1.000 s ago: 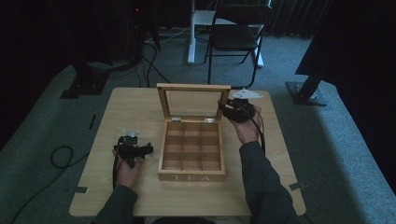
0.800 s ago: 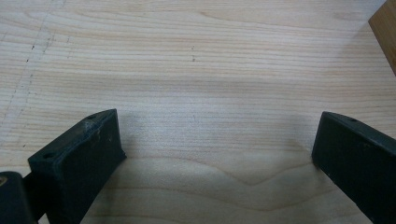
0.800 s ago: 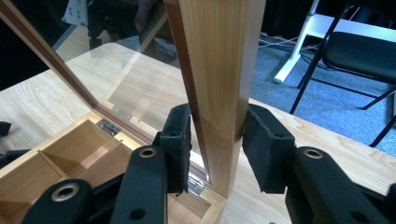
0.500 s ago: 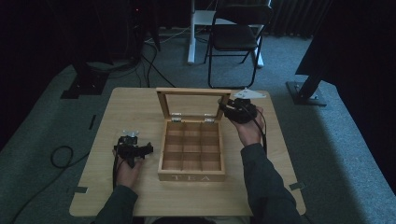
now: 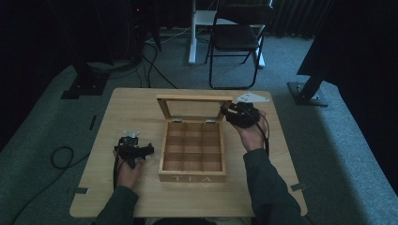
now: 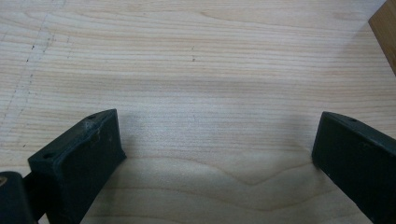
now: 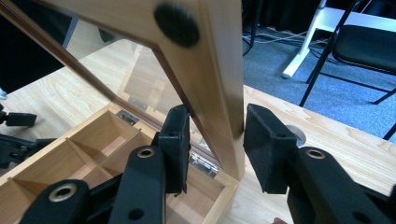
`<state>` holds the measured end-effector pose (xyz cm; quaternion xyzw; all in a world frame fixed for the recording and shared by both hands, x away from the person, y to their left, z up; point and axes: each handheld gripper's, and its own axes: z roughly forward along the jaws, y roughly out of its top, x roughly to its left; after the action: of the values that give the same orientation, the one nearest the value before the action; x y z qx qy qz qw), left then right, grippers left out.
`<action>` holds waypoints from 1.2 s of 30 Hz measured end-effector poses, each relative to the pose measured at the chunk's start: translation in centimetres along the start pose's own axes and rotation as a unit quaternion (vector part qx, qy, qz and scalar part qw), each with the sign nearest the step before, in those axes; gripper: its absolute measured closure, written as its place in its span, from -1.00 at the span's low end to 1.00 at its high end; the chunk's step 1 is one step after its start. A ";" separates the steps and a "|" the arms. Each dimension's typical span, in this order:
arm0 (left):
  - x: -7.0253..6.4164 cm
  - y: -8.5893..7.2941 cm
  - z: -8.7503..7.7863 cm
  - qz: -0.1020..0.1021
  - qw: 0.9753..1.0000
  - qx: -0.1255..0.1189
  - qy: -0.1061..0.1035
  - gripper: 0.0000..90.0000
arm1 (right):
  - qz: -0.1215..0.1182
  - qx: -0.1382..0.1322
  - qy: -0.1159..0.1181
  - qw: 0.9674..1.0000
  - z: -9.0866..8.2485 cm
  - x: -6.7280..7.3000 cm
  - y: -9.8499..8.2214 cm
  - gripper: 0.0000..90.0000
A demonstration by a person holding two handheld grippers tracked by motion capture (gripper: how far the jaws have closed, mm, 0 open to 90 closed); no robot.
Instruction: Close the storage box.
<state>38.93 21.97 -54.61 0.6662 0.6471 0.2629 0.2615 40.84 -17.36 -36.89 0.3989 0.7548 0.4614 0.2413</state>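
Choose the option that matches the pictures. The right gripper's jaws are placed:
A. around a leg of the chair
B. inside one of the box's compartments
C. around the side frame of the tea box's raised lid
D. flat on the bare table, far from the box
C: in the right gripper view, the right gripper has one jaw on each side of the wooden frame of the lid, which stands raised above the tea box.

From up high I am looking at a dim room; the back is going almost black and the table (image 5: 141,108) is catching soft light. The picture is looking a bit grainy. In the left gripper view the wood is glowing bright and pale, with soft shadows lying near the black jaws. In the right gripper view the lid (image 7: 210,70) is blurring up close.
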 end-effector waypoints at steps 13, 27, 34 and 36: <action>0.0 0.0 0.0 0.000 1.000 0.001 0.000 -0.96 | -0.012 -0.004 0.005 1.000 -1.5 0.8 0.0 0.32; 0.0 0.0 0.0 -0.002 1.000 -0.001 0.000 -0.96 | -0.016 0.002 0.012 1.000 -2.6 1.5 -0.5 0.30; 0.0 0.0 0.0 -0.001 1.000 -0.001 0.000 -0.96 | -0.015 0.003 0.015 1.000 -3.2 1.9 -0.7 0.27; 0.0 0.0 0.0 -0.001 1.000 -0.001 0.000 -0.96 | -0.016 0.004 0.015 1.000 -3.3 2.1 -0.8 0.26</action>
<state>38.94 21.95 -54.63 0.6652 0.6474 0.2637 0.2624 36.90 -17.54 -36.07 0.3806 0.7667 0.4603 0.2357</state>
